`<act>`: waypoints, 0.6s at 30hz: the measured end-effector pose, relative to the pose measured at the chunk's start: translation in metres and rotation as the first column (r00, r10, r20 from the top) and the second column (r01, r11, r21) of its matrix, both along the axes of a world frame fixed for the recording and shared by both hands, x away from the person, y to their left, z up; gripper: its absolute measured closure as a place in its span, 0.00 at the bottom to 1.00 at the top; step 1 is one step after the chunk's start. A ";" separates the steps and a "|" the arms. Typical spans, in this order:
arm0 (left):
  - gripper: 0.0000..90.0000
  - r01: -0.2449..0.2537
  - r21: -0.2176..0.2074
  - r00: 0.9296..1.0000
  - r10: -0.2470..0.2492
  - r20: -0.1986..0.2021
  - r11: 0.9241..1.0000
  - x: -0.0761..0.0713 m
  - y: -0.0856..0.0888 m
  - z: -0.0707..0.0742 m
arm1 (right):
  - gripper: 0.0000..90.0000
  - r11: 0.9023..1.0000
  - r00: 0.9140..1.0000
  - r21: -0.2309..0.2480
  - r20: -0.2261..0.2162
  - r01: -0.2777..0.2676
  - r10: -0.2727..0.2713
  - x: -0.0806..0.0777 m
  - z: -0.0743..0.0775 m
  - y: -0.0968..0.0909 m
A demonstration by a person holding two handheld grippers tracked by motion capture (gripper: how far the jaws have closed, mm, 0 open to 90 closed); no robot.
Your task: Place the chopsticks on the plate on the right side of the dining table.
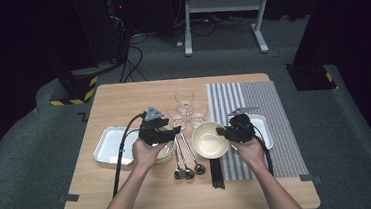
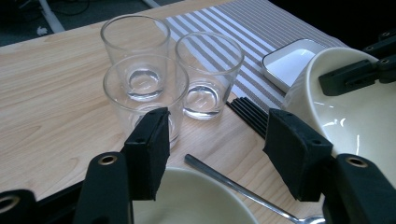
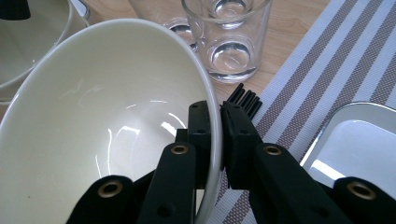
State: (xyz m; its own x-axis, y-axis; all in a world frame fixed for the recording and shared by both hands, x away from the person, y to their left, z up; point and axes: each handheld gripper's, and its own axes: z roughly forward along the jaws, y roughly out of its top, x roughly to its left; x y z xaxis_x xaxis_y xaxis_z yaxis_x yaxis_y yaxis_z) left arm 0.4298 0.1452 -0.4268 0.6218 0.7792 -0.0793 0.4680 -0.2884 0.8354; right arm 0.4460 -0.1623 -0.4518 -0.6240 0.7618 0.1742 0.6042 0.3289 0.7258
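Observation:
My right gripper (image 1: 221, 130) (image 3: 217, 135) is shut on the rim of a cream bowl (image 1: 210, 139) (image 3: 107, 121), one jaw inside and one outside. That bowl (image 2: 355, 116) sits tilted at the left edge of the striped placemat (image 1: 258, 99). My left gripper (image 1: 173, 131) (image 2: 217, 144) stands open with nothing between its jaws. It hovers over another cream bowl (image 1: 166, 151) (image 2: 196, 200) beside the left tray (image 1: 107, 144).
Three clear glasses (image 1: 184, 98) (image 2: 144, 88) (image 3: 229, 42) stand close behind both grippers. Three spoons (image 1: 185, 159) and black chopsticks (image 1: 217, 174) (image 2: 250, 112) lie between the bowls. A small white tray (image 1: 265, 128) (image 3: 355, 144) rests on the placemat under my right hand.

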 end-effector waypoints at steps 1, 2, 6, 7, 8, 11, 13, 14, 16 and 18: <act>0.45 -0.002 0.001 1.000 0.002 -0.001 1.000 0.000 0.001 0.000 | 0.92 1.000 1.000 -0.001 0.002 0.001 -0.001 0.000 0.000 -0.001; 0.44 -0.004 0.002 1.000 0.004 0.001 1.000 -0.001 0.002 0.000 | 0.92 1.000 1.000 0.002 -0.001 0.005 -0.005 0.000 0.000 -0.002; 0.44 -0.015 0.004 1.000 0.015 0.007 1.000 -0.003 0.006 0.001 | 0.92 1.000 1.000 0.002 0.003 0.017 -0.017 0.000 0.001 -0.005; 0.44 -0.020 0.001 1.000 0.020 0.008 1.000 -0.004 0.007 0.001 | 0.92 1.000 1.000 0.004 0.002 0.019 -0.019 0.001 0.001 -0.006; 0.44 -0.024 0.001 1.000 0.024 0.009 1.000 -0.005 0.009 0.001 | 0.92 1.000 1.000 0.006 0.003 0.021 -0.021 0.001 0.002 -0.006; 0.44 -0.037 0.005 0.999 0.037 0.015 0.999 -0.007 0.013 0.001 | 0.92 1.000 1.000 0.005 0.003 0.027 -0.027 0.001 0.002 -0.008; 0.43 -0.046 0.004 0.999 0.046 0.021 0.999 -0.008 0.016 0.002 | 0.92 0.999 0.999 0.007 0.002 0.034 -0.034 0.001 0.002 -0.009; 0.43 -0.050 0.000 0.999 0.050 0.022 0.999 -0.009 0.018 0.002 | 0.92 0.999 0.999 0.007 0.003 0.034 -0.034 0.001 0.002 -0.010; 0.43 -0.057 -0.002 0.998 0.057 0.022 0.998 -0.010 0.020 0.003 | 0.92 0.999 0.999 0.013 0.002 0.040 -0.040 0.001 0.002 -0.012; 0.43 -0.064 0.002 0.998 0.064 0.022 0.998 -0.011 0.023 0.002 | 0.92 0.999 0.999 0.013 0.003 0.044 -0.044 0.001 0.003 -0.014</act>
